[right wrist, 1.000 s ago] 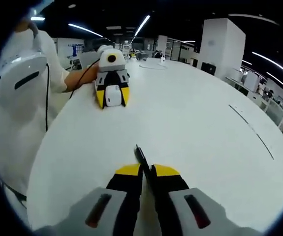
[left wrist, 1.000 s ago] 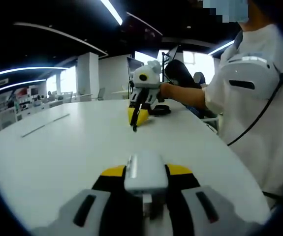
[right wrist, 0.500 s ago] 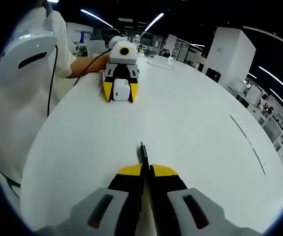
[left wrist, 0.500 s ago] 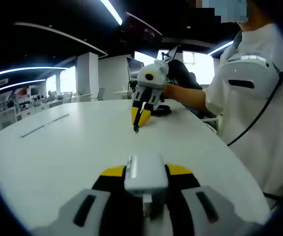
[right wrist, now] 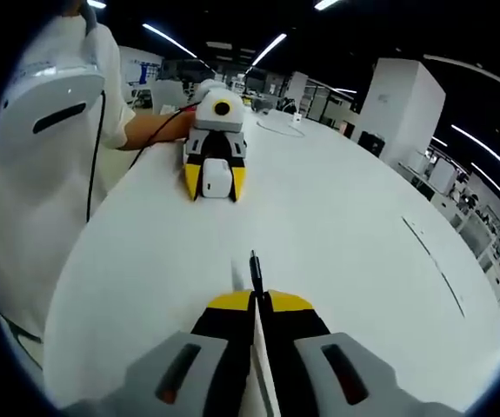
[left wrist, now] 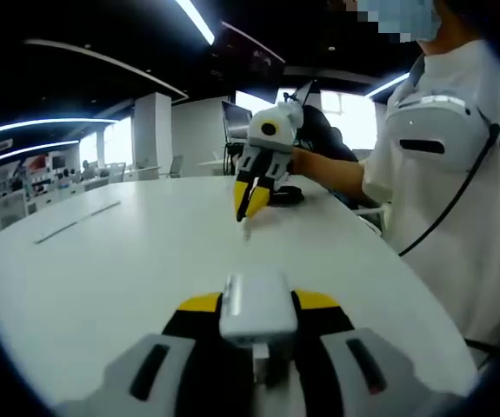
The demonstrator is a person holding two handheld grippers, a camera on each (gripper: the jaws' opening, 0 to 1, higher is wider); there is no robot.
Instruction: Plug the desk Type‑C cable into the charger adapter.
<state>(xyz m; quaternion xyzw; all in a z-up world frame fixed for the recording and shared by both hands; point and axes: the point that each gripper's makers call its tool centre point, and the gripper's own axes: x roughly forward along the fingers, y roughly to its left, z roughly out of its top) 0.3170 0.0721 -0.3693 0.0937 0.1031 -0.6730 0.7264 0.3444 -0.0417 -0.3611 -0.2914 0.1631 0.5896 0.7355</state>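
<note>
Above the white desk [right wrist: 363,252], left tool [left wrist: 254,323] is clamping the charger adapter [left wrist: 256,304]; right tool [right wrist: 256,302] is pinching the Type‑C cable [right wrist: 255,268], well apart from adapter. Plugging remaining, I judge.

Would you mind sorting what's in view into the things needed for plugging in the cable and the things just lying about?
Needed:
- white charger adapter, clamped in the left hand-held gripper
- Type-C cable plug, pinched in the right hand-held gripper

Lying about:
- dark object behind the right hand-held gripper
- white cable at the table's far end
</note>
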